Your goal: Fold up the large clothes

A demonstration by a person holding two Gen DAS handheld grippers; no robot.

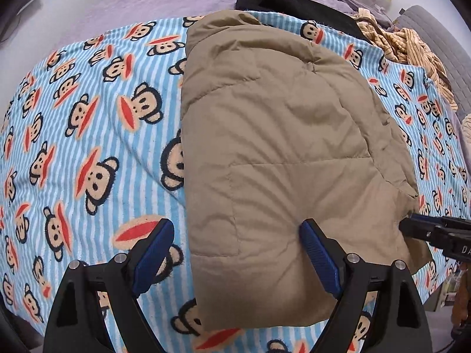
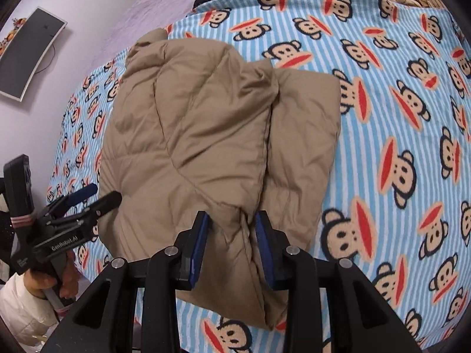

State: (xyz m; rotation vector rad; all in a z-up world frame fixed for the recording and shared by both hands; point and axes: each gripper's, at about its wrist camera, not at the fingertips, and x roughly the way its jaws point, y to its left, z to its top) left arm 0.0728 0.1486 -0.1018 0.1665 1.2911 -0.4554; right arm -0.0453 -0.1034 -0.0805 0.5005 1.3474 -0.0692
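A tan padded jacket (image 1: pixel 279 135) lies folded on the blue striped monkey blanket (image 1: pixel 88 117). My left gripper (image 1: pixel 238 244) stands open over the jacket's near left edge: one blue pad is above the blanket and the other rests on the tan cloth, and nothing is pinched. In the right wrist view, my right gripper (image 2: pixel 232 232) is shut on a bunched fold of the jacket (image 2: pixel 191 117) at its near edge, with cloth creased between the pads. The left gripper (image 2: pixel 103 194) shows at that view's left, held by a hand with a white sleeve. The right gripper (image 1: pixel 418 226) pokes in at the jacket's right corner.
A black garment (image 1: pixel 294 0) and a yellow striped garment (image 1: pixel 406 44) lie at the blanket's far edge on the purple bedsheet (image 1: pixel 147 0). A grey cushion (image 1: pixel 441 35) sits far right. A dark flat screen (image 2: pixel 29 56) is beyond the bed at the left.
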